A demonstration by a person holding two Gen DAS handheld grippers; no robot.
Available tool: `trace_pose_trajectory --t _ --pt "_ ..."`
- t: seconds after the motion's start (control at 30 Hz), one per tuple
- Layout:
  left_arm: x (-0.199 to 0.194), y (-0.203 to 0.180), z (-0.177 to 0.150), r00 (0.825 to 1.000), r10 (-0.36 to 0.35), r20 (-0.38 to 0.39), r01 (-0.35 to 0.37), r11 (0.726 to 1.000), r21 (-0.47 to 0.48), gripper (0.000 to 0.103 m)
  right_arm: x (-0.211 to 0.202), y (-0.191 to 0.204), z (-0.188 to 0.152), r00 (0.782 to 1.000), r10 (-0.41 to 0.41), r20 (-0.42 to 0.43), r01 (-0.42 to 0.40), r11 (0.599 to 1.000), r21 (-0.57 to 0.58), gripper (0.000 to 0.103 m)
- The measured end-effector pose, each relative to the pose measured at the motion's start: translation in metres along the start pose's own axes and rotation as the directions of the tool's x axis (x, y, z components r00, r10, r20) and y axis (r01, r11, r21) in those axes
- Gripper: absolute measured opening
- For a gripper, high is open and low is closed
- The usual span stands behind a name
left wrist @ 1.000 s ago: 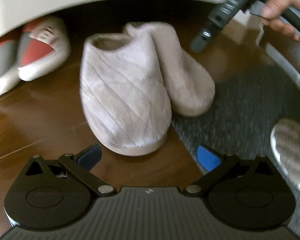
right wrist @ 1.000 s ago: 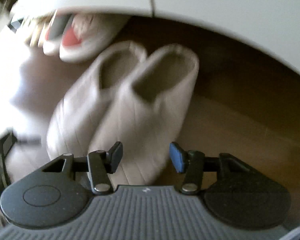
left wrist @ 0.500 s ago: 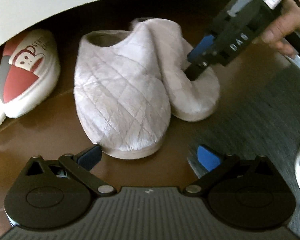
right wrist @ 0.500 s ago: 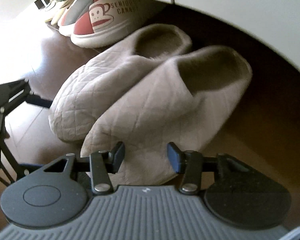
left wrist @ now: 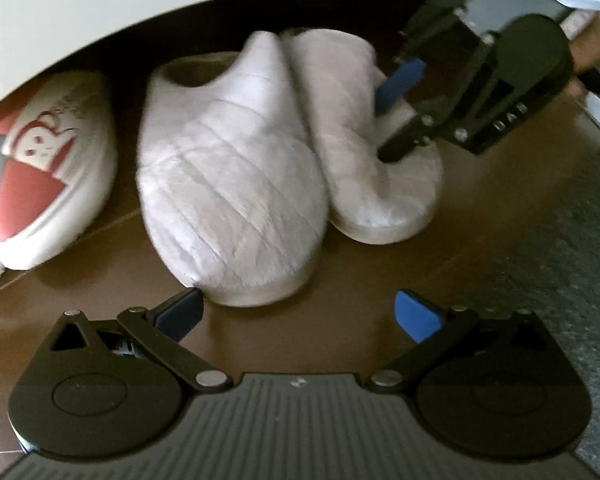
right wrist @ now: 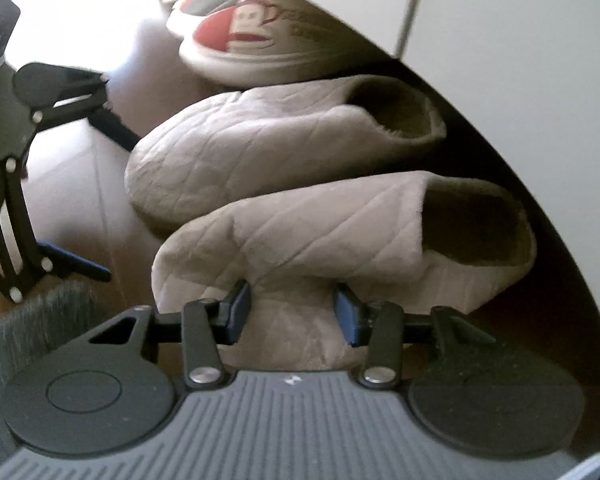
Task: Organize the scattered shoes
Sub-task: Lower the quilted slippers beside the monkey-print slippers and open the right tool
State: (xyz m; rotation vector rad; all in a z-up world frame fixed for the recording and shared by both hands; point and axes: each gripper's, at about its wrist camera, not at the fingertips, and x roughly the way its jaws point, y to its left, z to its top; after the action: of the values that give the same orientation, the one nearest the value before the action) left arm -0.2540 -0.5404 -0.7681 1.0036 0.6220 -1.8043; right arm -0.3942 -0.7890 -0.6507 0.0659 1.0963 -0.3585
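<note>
Right gripper (right wrist: 292, 312): jaws pinched on the toe fabric of the nearer quilted slipper (right wrist: 340, 240). Blue pads (right wrist: 240, 308) sit on either side of a bunched fold of the upper, which puckers between them. Grip reads as taken, not just straddling.

Left gripper (left wrist: 296, 312): jaws spread wide, nothing between them. Its left pad (left wrist: 180, 312) is just at the toe edge of the other quilted slipper (left wrist: 228, 184); touching or only beside, cannot tell through the blur.

Both slippers lie on the brown wooden floor (left wrist: 480, 248), side by side and touching, toes toward the grippers, heel openings tucked under the edge of a white cabinet (right wrist: 520, 60). Grey rug (left wrist: 572, 240) sits to the right in the left view.

Handling, judged: plush, quilted, light. The upper collapses under the pads, so a pinch of fabric alone may let the sole droop and swing. A firmer hold would take in the sole rim with the upper, or the collar at the heel opening. The fabric is unlikely to slip and is not fragile.

Further back: a red-and-white slipper with a monkey print (right wrist: 252, 36) beside the pair, also under the cabinet edge.
</note>
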Motion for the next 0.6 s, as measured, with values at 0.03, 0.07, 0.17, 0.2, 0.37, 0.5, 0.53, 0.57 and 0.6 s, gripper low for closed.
trace_pose_trajectory --t 0.03,0.07,0.17,0.2,0.37,0.5,0.53,0.57,0.6 --pt "0.001 -0.003 0.002 1.0 0.002 0.005 -0.002 1.0 -0.009 0.103 -0.001 -0.001 -0.002 1.0 -0.006 0.0 0.006 1.0 -0.011 0.04" --pt "0.003 -0.005 0.004 1.0 0.006 0.01 -0.006 1.0 -0.021 0.103 -0.003 -0.002 -0.003 1.0 -0.012 0.002 0.012 1.0 -0.003 0.04" --pt "0.003 -0.003 0.007 1.0 0.005 0.023 -0.003 0.997 -0.073 0.103 -0.008 -0.009 -0.006 0.999 -0.037 0.011 0.036 0.998 0.043 0.042" --pt "0.003 -0.002 0.009 1.0 0.005 0.028 -0.002 0.996 -0.091 0.103 -0.013 -0.011 -0.008 0.999 -0.05 0.021 0.048 0.995 0.088 0.042" --pt "-0.012 -0.008 -0.002 1.0 -0.018 0.017 0.018 0.999 -0.027 0.103 -0.026 -0.025 -0.029 0.992 -0.126 0.009 0.113 0.915 0.387 0.038" --pt "-0.015 -0.013 0.003 0.998 -0.057 0.023 0.057 0.998 0.013 0.103 -0.021 -0.031 -0.042 0.994 -0.109 -0.001 0.099 0.898 0.428 0.038" --pt "-0.014 -0.014 0.006 0.998 -0.061 0.026 0.061 0.998 0.019 0.103 -0.019 -0.032 -0.039 0.994 -0.106 0.001 0.096 0.905 0.413 0.038" --pt "-0.013 -0.015 0.008 0.998 -0.061 0.028 0.061 0.998 0.017 0.103 -0.018 -0.034 -0.036 0.994 -0.109 0.008 0.096 0.906 0.411 0.038" --pt "-0.012 -0.016 0.009 0.998 -0.06 0.029 0.059 0.998 0.013 0.103 -0.02 -0.037 -0.032 0.993 -0.117 0.018 0.099 0.903 0.419 0.038"
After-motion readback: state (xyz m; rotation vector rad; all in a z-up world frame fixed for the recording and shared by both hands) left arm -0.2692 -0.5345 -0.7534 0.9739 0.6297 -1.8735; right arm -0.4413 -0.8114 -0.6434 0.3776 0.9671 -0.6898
